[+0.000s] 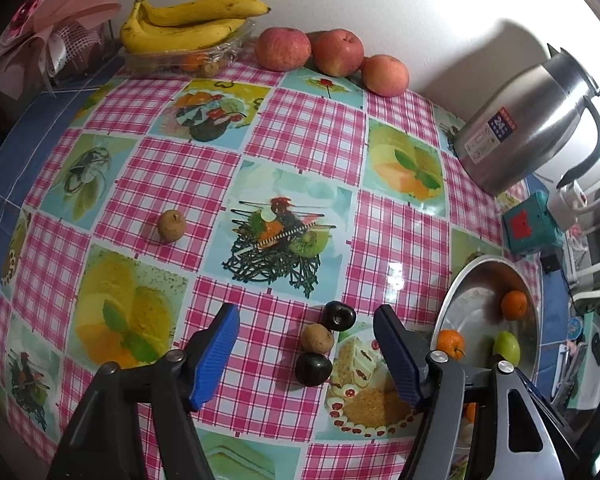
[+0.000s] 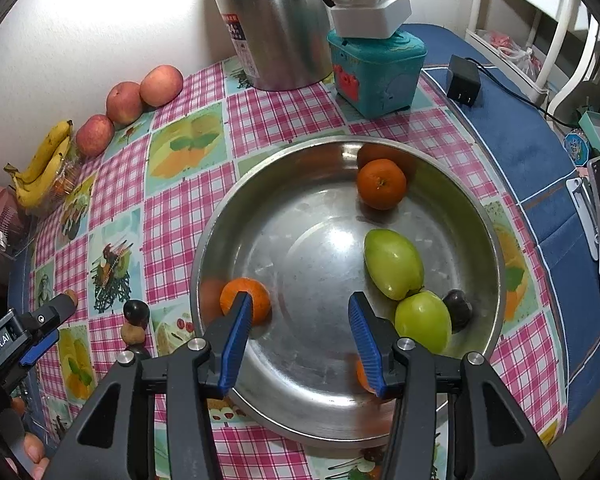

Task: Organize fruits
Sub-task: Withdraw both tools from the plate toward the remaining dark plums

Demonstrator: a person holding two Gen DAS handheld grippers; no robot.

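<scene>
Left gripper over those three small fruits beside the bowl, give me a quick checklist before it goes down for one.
1. Left gripper open and empty: ok.
2. Cluster lies between the fingers: two dark round plums and one small brown fruit: ok.
3. Fruits separated enough for a single pick: not ok, they touch.
4. Round steel bowl has free floor space: ok.
5. Right gripper clear of the cluster, over the bowl: ok.
6. Lone brown fruit elsewhere on the checked tablecloth: not ok, yet to collect.

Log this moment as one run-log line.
left gripper: open over dark plums | right gripper: open, empty, above steel bowl | bowl: oranges, green fruits
</scene>
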